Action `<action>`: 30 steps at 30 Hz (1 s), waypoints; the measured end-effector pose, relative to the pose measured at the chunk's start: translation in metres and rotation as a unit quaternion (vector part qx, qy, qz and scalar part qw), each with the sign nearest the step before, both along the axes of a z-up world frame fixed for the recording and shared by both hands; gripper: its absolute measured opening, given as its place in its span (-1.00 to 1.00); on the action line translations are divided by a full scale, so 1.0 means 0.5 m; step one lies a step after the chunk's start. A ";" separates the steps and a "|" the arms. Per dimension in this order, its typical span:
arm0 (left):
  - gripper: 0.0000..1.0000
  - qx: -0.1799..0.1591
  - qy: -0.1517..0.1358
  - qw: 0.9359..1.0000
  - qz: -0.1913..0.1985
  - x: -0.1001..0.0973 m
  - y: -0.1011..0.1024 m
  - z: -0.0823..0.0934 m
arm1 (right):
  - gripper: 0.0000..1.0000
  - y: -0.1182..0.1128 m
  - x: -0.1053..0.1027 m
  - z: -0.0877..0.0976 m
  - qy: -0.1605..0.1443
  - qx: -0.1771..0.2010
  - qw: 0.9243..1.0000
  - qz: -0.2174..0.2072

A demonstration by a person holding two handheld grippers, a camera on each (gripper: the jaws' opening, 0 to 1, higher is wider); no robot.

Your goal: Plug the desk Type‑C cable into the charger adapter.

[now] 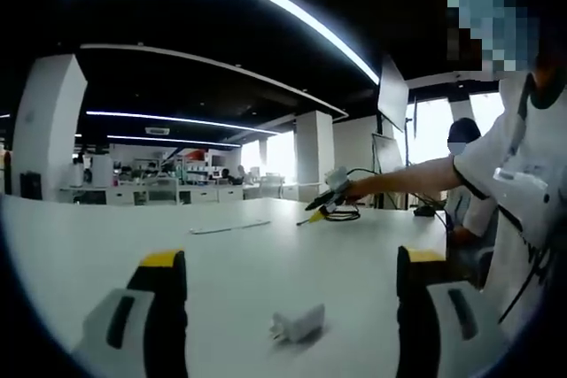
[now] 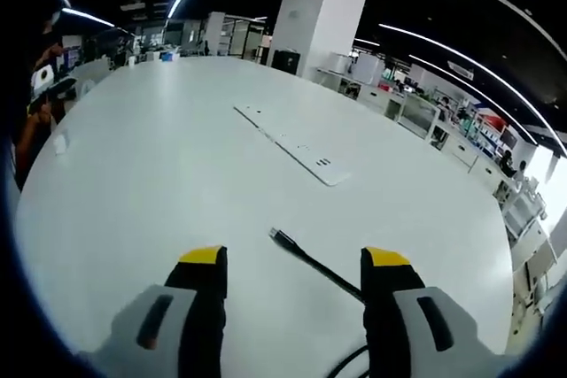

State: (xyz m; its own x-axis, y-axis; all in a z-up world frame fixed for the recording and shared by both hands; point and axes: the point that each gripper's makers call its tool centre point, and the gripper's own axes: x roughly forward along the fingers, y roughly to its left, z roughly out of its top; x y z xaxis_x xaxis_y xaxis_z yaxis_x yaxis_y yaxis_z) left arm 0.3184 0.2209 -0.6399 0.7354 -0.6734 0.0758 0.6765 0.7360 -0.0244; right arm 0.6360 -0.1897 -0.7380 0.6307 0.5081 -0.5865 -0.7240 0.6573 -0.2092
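A small white charger adapter (image 1: 297, 323) lies on the white table (image 1: 221, 263), low between the jaws of my left gripper (image 1: 292, 258), which stands open and apart from it. Across the table a person's outstretched arm holds my right gripper (image 1: 315, 210) beside a coil of black cable (image 1: 342, 214). In the right gripper view, the black Type-C cable (image 2: 314, 265) lies on the table with its plug end (image 2: 276, 235) pointing away. It runs between the wide-apart jaws of my right gripper (image 2: 294, 257), close to the right jaw. Nothing is held.
A flat white cover strip (image 2: 292, 146) is set into the tabletop (image 2: 177, 157) further out. A person in white (image 1: 518, 183) sits at the table's right side. A small white object (image 2: 60, 142) and an arm show at the far left edge. Office desks and pillars stand beyond.
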 end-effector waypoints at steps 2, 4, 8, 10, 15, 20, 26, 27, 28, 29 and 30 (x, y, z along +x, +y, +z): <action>1.00 0.000 0.001 1.000 0.003 0.002 0.003 -0.003 | 0.13 -0.003 0.006 -0.002 0.001 -0.004 1.000 0.000; 1.00 -0.001 0.003 1.000 0.004 0.004 0.006 -0.006 | 0.07 -0.002 0.010 -0.004 0.006 -0.003 1.000 0.004; 1.00 -0.004 0.005 1.000 0.006 0.009 0.008 -0.009 | -0.05 0.005 0.013 -0.011 0.016 -0.009 1.000 0.012; 1.00 -0.005 0.005 1.000 0.007 0.011 0.009 -0.010 | -0.11 0.007 0.019 -0.013 0.020 -0.013 1.000 0.016; 1.00 -0.005 0.010 1.000 0.008 0.014 0.012 -0.018 | -0.30 0.018 0.022 -0.024 0.038 -0.020 0.999 0.031; 0.99 -0.008 0.013 1.000 0.013 0.017 0.019 -0.023 | -0.41 0.023 0.022 -0.031 0.050 -0.027 0.997 0.043; 0.99 -0.009 0.016 1.000 0.017 0.022 0.024 -0.028 | -0.54 0.031 0.025 -0.036 0.065 -0.036 0.995 0.065; 0.99 -0.009 0.016 1.000 0.018 0.023 0.025 -0.028 | -0.56 0.035 0.022 -0.037 0.069 -0.037 0.994 0.072; 0.99 -0.010 0.016 1.000 0.018 0.024 0.025 -0.028 | -0.58 0.038 0.020 -0.039 0.072 -0.041 0.994 0.076; 0.99 -0.010 0.016 1.000 0.018 0.024 0.025 -0.028 | -0.61 0.035 0.023 -0.043 0.072 -0.050 0.993 0.077; 0.99 -0.011 0.016 1.000 0.018 0.024 0.025 -0.028 | -0.65 0.035 0.026 -0.044 0.072 -0.052 0.993 0.076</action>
State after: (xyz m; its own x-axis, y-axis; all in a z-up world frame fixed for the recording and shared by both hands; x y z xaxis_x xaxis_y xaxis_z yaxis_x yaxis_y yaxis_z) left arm 0.3306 0.2332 -0.6540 0.7610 -0.6454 0.0663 0.6487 0.7586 -0.0619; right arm 0.6491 -0.1723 -0.7598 0.4574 0.5234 -0.7189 -0.8406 0.5183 -0.1574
